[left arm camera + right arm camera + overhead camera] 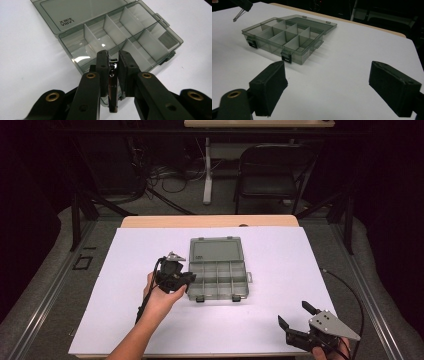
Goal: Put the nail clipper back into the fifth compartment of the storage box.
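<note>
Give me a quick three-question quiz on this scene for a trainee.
1. True or false: the lid of the plastic box is closed.
2. What does the left gripper hold between its fingers? A, a coin. B, a metal nail clipper. C, a pen.
3. Do the fingers of the right gripper stand open or shut?

Key:
1. False. The lid lies open behind the compartments.
2. B.
3. Open, with nothing between them.
</note>
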Tool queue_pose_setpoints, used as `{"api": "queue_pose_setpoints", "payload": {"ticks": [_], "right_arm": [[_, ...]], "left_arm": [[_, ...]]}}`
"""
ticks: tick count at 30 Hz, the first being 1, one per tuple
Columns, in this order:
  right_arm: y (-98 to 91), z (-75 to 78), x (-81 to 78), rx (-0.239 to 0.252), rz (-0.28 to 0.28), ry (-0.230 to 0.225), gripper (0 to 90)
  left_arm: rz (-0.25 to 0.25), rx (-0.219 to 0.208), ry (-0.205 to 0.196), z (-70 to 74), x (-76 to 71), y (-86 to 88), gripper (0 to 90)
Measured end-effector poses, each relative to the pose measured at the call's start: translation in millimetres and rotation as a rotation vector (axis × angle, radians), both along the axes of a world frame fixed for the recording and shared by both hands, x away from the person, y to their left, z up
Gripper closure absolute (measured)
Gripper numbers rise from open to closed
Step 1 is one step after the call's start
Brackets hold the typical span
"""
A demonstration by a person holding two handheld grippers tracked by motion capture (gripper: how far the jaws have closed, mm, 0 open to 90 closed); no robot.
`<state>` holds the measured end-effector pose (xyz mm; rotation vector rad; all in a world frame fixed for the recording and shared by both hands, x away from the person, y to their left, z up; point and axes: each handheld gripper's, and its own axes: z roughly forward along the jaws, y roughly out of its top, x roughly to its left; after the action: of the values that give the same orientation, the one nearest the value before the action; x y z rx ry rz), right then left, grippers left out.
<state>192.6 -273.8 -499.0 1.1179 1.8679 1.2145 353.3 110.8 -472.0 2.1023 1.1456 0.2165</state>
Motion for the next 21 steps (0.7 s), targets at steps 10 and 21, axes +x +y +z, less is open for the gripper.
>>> {"api": "queue_pose_setpoints", "payload": {"ticks": [10,21], "right_arm": [[-0.1,-0.1,0.0,-0.002,0.002,-0.001,14.0],[-0.6,-0.2,0.0,-0.003,0.003,0.0,14.0]], "left_arm": [[-0.002,0.023,-0.012,-8.9,7.9,-7.5,79.3],[-0.007,0.044,-0.006,-19.3,12.3,-14.6,79.3]]}}
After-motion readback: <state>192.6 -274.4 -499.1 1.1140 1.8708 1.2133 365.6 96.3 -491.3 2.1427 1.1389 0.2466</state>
